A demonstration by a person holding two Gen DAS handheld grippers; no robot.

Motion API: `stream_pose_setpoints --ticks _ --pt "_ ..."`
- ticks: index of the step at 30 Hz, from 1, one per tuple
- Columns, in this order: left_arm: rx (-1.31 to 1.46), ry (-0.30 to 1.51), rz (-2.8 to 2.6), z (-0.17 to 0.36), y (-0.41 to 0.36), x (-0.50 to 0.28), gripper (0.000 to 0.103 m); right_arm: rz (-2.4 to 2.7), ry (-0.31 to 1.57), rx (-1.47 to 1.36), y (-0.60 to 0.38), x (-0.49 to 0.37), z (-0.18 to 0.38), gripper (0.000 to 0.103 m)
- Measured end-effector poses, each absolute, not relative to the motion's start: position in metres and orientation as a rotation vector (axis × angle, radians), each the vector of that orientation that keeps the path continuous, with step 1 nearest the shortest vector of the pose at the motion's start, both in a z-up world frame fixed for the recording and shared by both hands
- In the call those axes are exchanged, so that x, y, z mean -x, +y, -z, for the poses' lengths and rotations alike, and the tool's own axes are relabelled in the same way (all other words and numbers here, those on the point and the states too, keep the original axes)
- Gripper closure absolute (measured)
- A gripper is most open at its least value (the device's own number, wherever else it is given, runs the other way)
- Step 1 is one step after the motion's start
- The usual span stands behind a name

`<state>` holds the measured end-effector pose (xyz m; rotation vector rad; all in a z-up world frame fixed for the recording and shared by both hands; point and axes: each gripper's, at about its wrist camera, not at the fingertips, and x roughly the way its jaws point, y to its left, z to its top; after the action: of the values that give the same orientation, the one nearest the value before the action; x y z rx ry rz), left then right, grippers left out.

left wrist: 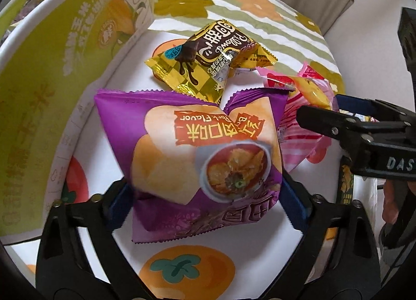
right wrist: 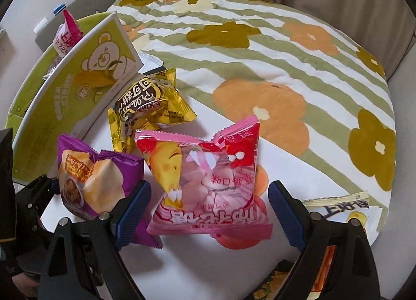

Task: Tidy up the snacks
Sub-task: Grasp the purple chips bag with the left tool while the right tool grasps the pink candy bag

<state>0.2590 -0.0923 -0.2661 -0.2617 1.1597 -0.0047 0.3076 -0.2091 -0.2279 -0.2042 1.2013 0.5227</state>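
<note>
A purple chip bag [left wrist: 197, 159] sits between the pads of my left gripper [left wrist: 205, 196], which is shut on it; the bag bulges upward. It also shows in the right wrist view [right wrist: 96, 183] with the left gripper beside it. A pink marshmallow bag [right wrist: 208, 180] lies on the white sheet between the wide-open fingers of my right gripper [right wrist: 209, 211], which does not touch it. A yellow and brown chocolate snack pack [left wrist: 208, 58] lies beyond both bags, also seen in the right wrist view [right wrist: 148, 102].
A green and white cardboard box [left wrist: 52, 71] stands at the left, with a pink packet [right wrist: 67, 32] inside. More snack packs lie at the right edge [right wrist: 343, 206]. A flowered striped quilt [right wrist: 260, 53] covers the bed behind. My right gripper's body [left wrist: 364, 138] is close on the right.
</note>
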Motion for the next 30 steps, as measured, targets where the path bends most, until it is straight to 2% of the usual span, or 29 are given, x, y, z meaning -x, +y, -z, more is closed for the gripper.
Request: stream_pose_setpoints --ticks 2,4,15,17,18,19,24,30 --pt "0.254 1.155 0.010 0.265 -0.090 -0.257 0.020 -0.519 1.206 0.205 -0.207 -0.309 0.230 0.013" --pt "0.257 1.151 0.018 0.264 -0.087 -0.255 0.022 -0.516 1.211 0.210 -0.204 -0.310 0.233 0.013" --pt "0.233 1.146 0.009 0.257 -0.078 -0.243 0.029 -0.508 1.218 0.212 -0.202 -0.305 0.242 0.014" --pt "0.232 1.146 0.009 0.257 -0.077 -0.241 0.029 -0.505 1.221 0.210 -0.202 -0.303 0.244 0.022" --pt "0.230 1.145 0.010 0.256 -0.076 -0.239 0.029 -0.505 1.223 0.214 -0.202 -0.302 0.246 0.032" --pt "0.229 1.143 0.012 0.255 -0.075 -0.238 0.029 -0.504 1.223 0.218 -0.202 -0.300 0.247 0.034" --pt "0.217 1.130 0.032 0.248 -0.078 -0.232 0.030 -0.480 1.198 0.210 -0.205 -0.292 0.243 0.043" --pt "0.217 1.100 0.087 0.225 -0.081 -0.221 0.030 -0.444 1.155 0.157 -0.212 -0.274 0.217 0.044"
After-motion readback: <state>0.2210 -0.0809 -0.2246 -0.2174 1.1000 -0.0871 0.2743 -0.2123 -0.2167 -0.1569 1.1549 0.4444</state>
